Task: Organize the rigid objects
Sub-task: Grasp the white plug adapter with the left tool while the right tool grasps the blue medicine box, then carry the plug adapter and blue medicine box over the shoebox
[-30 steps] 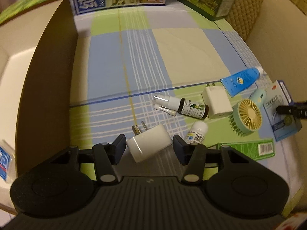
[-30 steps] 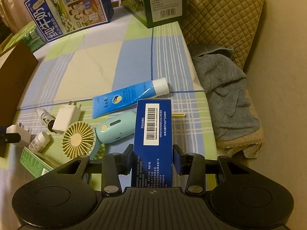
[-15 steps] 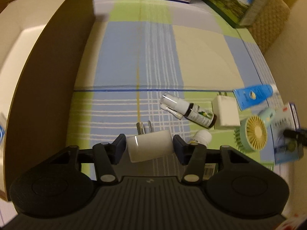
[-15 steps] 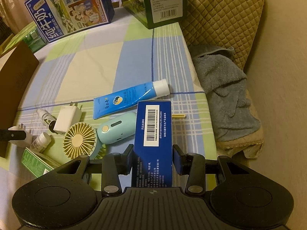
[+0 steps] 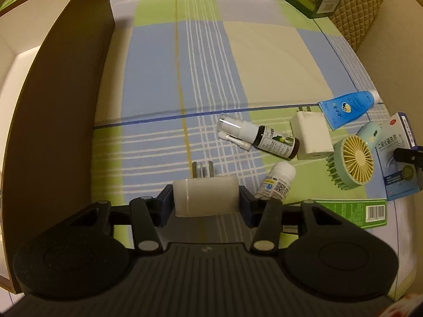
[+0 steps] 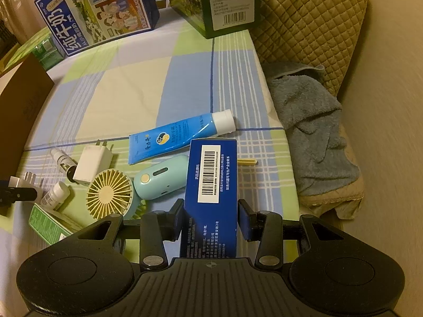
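The left claw [image 5: 206, 202] grips a white plug adapter [image 5: 205, 198] between both pads, prongs pointing away, lifted above the checked cloth of the bench [image 5: 201, 63]; the adapter's underside is hidden by the claw body. The right claw [image 6: 210, 218] is clamped on a blue box [image 6: 210, 185], barcode face up, whose near end disappears behind the claw body; whether the box rests on the cloth or hangs clear cannot be told.

Just beyond the left claw lie a small white bottle [image 5: 276, 183] and a green box [image 5: 351, 210], partly covered by the claw's right arm. Further out sit a dark spray bottle [image 5: 264, 140], a second white charger [image 5: 312, 136] touching it, a mint hand fan [image 5: 355, 158] and a blue tube [image 5: 349, 107] near the right edge. A brown cardboard box [image 5: 60, 105] stands along the left edge, its inside mostly cut off. At the far edge two printed cartons [image 6: 100, 13] are cropped by the frame. A grey towel [image 6: 312, 121] lies off the right edge.
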Demonstrator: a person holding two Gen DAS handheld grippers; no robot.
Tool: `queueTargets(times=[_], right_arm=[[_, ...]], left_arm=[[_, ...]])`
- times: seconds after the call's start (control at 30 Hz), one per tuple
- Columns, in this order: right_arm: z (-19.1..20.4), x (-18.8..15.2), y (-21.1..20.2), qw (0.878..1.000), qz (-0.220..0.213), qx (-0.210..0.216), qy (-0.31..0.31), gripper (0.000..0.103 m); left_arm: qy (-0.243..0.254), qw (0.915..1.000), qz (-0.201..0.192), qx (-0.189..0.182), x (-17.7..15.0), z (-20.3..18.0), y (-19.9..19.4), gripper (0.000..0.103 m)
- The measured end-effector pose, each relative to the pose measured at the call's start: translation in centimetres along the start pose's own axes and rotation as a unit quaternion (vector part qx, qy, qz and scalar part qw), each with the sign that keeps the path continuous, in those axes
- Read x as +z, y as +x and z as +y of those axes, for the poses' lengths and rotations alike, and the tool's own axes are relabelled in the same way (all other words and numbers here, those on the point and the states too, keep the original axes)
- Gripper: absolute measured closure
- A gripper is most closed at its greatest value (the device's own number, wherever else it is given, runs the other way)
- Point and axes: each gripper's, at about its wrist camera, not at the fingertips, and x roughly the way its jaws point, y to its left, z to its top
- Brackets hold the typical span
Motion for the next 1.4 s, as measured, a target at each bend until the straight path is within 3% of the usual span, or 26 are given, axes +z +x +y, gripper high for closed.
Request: queueTargets(times=[0.23,0.63,1.07,1.4], right_arm=[[0.4,-0.2,0.4,1.0,0.002,-0.011,-0.012,0.067],[1.1,-0.4,-3.0,0.999,-0.038,-0.002,-0.017,0.067],[7.3,-0.4,-7.3,0.993,-0.08,0.064,-0.058,0.067],[16.5,0.5,-10.2,0.977,-0.107,0.157,-0.097,0.067]], left_arm=[[0.009,0.9998,-0.014,0.011,-0.2,0.0,-0.5,0.06],[0.021,0.9987,-0.046,0.002,-1.3,-0.6,-3.4,0.06],[0.014,0.9925,-0.12,-0.015,-2.5,0.1,-10.1,0.06],[0.004,0.9829,-0.183,-0.019,-3.7,4.1,-16.1,0.06]])
